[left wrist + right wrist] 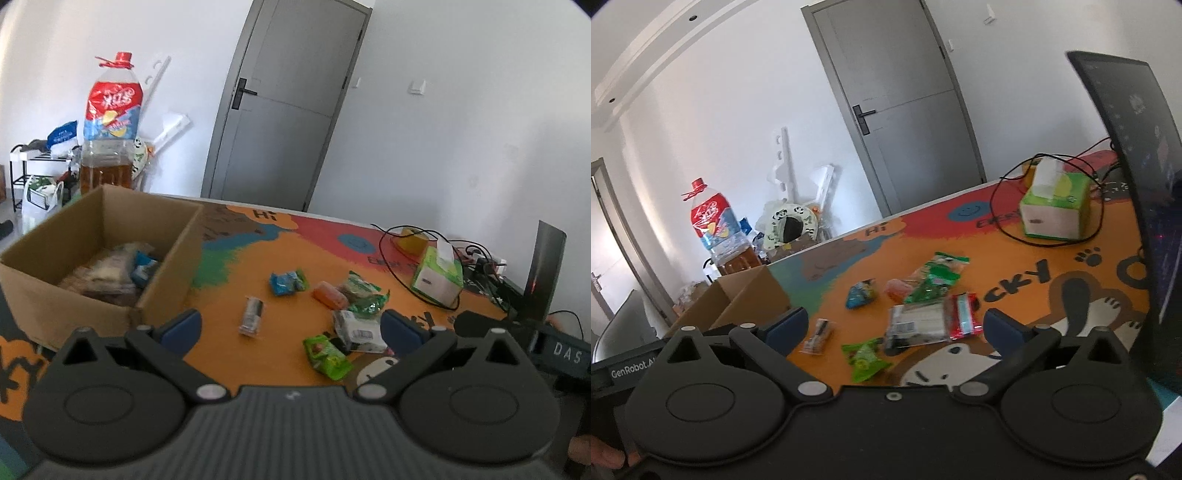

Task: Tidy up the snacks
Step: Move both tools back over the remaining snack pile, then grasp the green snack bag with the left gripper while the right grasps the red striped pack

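Note:
Several snack packets lie on the orange mat: a blue packet (287,282), an orange one (330,295), a green-and-clear bag (365,295), a white packet (356,329), a bright green packet (327,356) and a small dark clear packet (252,315). A cardboard box (92,258) at the left holds several snacks. My left gripper (291,330) is open and empty, above the table in front of the packets. My right gripper (895,326) is open and empty, near the white packet (918,323), a red packet (964,315) and the green packet (864,358).
A green tissue box (437,278) with black cables stands at the back right. A dark monitor (1137,192) stands at the right edge. A large bottle (109,125) stands behind the box. A grey door (288,99) is behind the table.

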The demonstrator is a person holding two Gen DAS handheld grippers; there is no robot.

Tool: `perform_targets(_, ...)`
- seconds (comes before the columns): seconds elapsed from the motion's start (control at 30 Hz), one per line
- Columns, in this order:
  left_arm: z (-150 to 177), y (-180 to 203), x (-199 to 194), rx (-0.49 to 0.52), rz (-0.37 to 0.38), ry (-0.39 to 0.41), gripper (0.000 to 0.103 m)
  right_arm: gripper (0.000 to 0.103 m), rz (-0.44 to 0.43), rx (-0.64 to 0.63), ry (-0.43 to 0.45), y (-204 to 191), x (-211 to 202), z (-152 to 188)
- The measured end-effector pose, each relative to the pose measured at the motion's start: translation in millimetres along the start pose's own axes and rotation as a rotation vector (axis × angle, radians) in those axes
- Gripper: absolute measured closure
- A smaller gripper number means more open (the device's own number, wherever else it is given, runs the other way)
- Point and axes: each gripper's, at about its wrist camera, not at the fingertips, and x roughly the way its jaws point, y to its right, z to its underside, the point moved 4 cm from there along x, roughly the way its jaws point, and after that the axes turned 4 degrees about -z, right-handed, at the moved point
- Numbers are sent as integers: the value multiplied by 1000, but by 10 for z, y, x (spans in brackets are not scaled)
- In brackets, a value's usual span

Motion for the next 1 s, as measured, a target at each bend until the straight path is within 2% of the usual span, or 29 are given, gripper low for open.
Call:
perform_targets(0.13, 52, 80, 132, -7, 15, -21, 2, 4, -11, 30, -5, 157, 30, 25)
perform_targets(0.23, 112, 151, 243, 5, 21, -33, 5, 15, -8, 40, -17, 255, 88, 67)
perform_targets(0.57, 291, 245, 742, -13, 11, -119, 29, 44, 25, 68, -62, 506, 412, 136)
perform_targets(0.87, 444, 351, 1112, -2, -2, -180, 43, 56, 65, 61, -88, 641, 680, 105)
perform_targets(0.93, 473, 365, 1187, 17, -30, -191, 44, 57, 70, 65, -99, 678, 751, 108)
perform_targets(1.0, 484, 374, 1236, 22, -26, -189, 47, 57, 71, 62, -108, 705, 818, 110)
